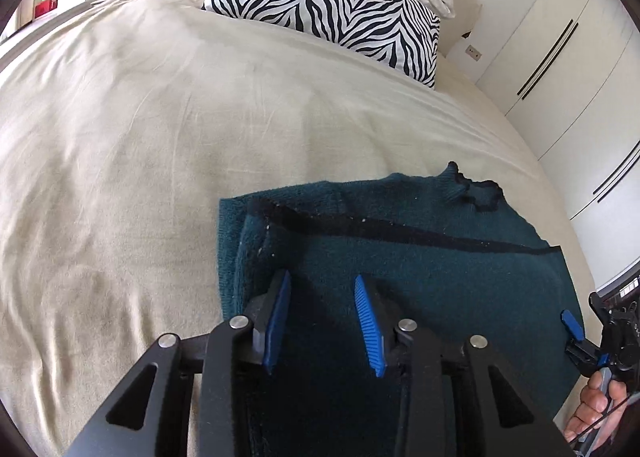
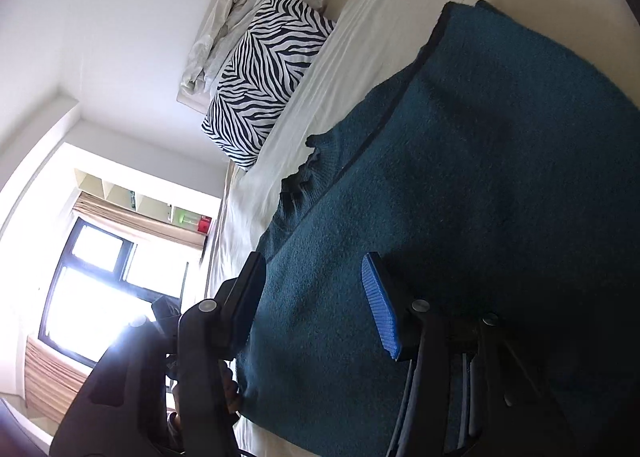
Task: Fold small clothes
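bed [image 1: 160,117]: beige sheet under teal sweater [image 1: 420,257]
step: mid-fold
left gripper [image 1: 324,321]: released, hovering
right gripper [image 2: 320,305]: released
next: pinch an edge

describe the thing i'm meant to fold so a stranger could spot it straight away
Start at the big bed with the beige sheet; a zebra-print pillow sits at its head. Nearer the foot, right under the left claw and right claw, lies a dark teal knit sweater. It is the only dark, fuzzy item on the pale bedding, edged with black trim.
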{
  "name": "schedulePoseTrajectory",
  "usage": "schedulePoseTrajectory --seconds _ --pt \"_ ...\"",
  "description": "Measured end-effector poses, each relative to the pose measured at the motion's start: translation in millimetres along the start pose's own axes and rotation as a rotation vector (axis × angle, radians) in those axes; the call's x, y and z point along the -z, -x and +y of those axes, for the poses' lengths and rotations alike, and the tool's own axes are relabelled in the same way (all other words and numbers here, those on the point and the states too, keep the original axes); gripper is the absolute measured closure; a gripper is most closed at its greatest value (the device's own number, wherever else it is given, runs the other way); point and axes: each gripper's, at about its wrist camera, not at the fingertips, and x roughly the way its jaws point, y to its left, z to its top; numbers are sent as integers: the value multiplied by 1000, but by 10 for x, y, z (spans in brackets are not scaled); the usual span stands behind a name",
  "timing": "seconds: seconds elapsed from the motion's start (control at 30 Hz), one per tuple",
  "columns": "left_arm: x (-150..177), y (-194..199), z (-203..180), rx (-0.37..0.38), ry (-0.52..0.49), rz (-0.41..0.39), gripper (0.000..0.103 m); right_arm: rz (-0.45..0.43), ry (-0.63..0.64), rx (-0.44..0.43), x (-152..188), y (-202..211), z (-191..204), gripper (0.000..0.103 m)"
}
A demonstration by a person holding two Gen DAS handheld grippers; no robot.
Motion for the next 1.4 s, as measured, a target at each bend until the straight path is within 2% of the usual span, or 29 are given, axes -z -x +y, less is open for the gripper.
schedulePoseTrajectory --seconds 0.07,0.17,0.27,0.37,0.4,0.43,0.47,0.57,0.63,0.7,0.8,0.9,1.1,1.27,1.4 --pt "46 20 48 12 7 -14 70 -74 -47 34 -139 240 -210 54" --pt "66 55 45 4 2 -21 71 -188 -139 39 -239 638 -462 55" --pt "103 148 58 -18 -2 -32 71 -295 -161 119 -187 1191 -547 52" --pt "171 315 33 -65 6 -53 72 -340 -229 141 8 1655 -687 51" --pt "201 407 -8 -91 5 -68 68 -336 -252 146 102 1761 -728 49" --pt "228 498 -70 -103 6 -90 58 -329 -267 146 202 1853 -757 49" --pt "259 581 -142 -82 10 -114 48 -323 -280 137 303 1908 -770 49" --pt "367 674 -454 -10 -28 -135 29 -273 -311 127 558 1850 -755 48" --pt "445 592 -645 36 -63 -101 29 -244 -337 160 664 1722 -736 48" --pt "507 445 -748 45 -72 -59 29 -241 -371 186 752 1540 -694 48" --pt "601 205 -735 56 -36 20 31 -240 -464 150 854 1473 -702 48" --pt "660 153 -735 56 -65 15 31 -224 -476 82 930 1345 -680 48" --pt "663 126 -699 78 -73 26 30 -315 -530 5 833 1153 -750 48" --pt "668 119 -670 87 -72 22 30 -317 -498 13 678 838 -604 46" --pt "654 118 -640 104 -67 29 30 -324 -447 60 460 531 -533 48"
